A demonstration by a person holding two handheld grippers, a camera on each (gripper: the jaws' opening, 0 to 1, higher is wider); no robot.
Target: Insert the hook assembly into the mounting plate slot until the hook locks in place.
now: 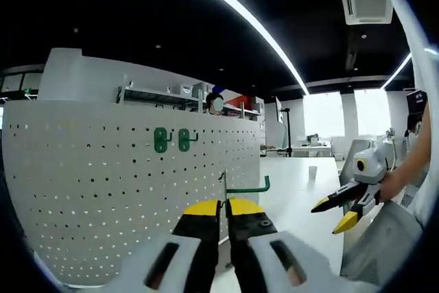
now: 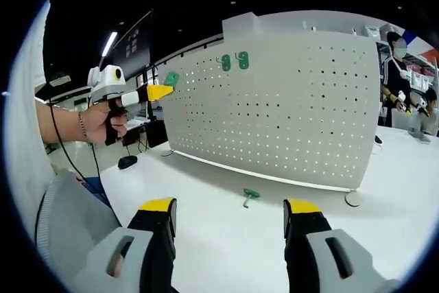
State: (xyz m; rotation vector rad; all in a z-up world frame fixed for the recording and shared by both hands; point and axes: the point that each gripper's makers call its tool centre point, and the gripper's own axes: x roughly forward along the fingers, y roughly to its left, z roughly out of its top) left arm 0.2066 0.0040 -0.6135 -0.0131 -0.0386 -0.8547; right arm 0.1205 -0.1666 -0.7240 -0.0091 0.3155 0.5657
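Before the pegboard (image 1: 123, 190), left hand-held gripper (image 1: 223, 207) clamps a green hook (image 1: 250, 188) — right hand-held gripper (image 2: 230, 205) gapes apart.

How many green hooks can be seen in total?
4: two mounted hooks on the pegboard, one hook held by the left tool, one loose hook on the table.

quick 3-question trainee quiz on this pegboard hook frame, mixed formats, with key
1. True or false: the left gripper is shut on a green hook.
2. How many green hooks already hang on the white pegboard? A) none B) two C) four
3. Fill in: a loose green hook lies on the white ____ in front of the open right gripper.

Key: 1 true; 2 B, the mounted hooks; 3 table.
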